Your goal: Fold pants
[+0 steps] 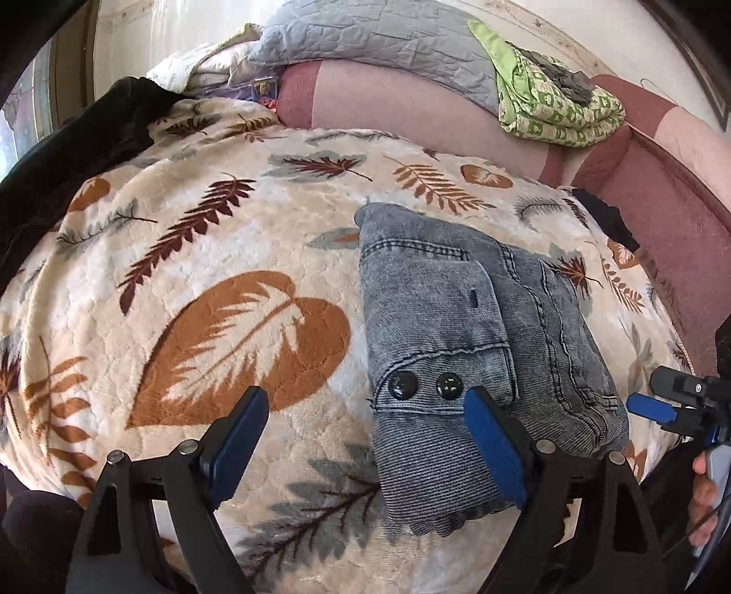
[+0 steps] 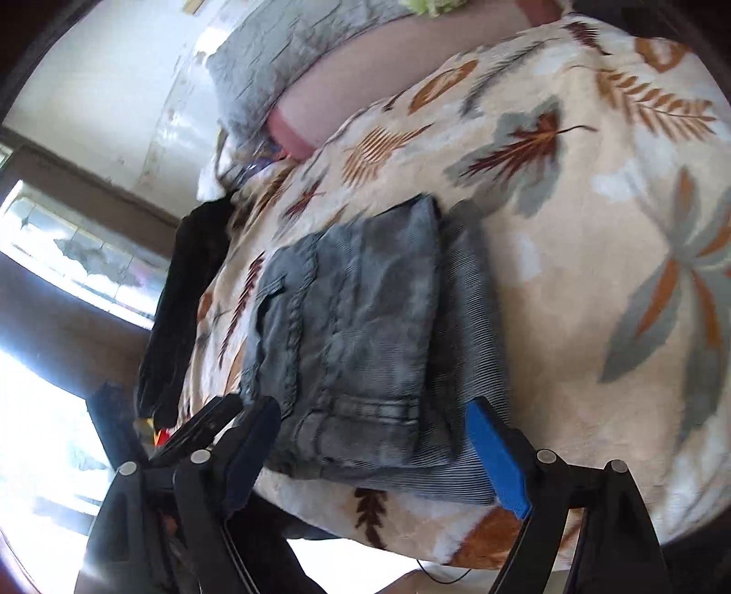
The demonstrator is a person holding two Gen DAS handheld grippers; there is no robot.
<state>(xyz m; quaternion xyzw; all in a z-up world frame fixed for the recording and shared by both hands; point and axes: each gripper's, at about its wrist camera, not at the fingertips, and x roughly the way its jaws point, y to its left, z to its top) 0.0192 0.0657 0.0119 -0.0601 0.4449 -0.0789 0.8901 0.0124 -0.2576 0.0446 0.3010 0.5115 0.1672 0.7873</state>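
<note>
— Where are the pants now?

— The grey denim pants lie as a compact folded bundle on the leaf-pattern blanket, and we take this bundle as our landmark. Two black buttons sit at its near end, beside the ribbed waistband. Our left gripper hovers just over this near end, jaws wide apart, holding nothing. In the left wrist view our right gripper shows beside the bundle's right edge; in its own view its fingers stand well apart too, with the bundle's near edge between them and nothing clamped.

— How will the bundle handle?

— We judge the denim rather thick and a little heavy, soft but with stiff seams, and not slippery on the fleecy blanket. The layers can slide open, so we think it is best to take hold at the thick ribbed waistband end, pinching all layers together.

— Are there containers?

— We see none. Beyond the bundle there is a pink bolster with a grey quilted pillow and a folded green cloth on it. Left of the bundle, at the blanket's edge, lies a dark garment.

— Is the folding done?

— It looks nearly complete to us.
</note>
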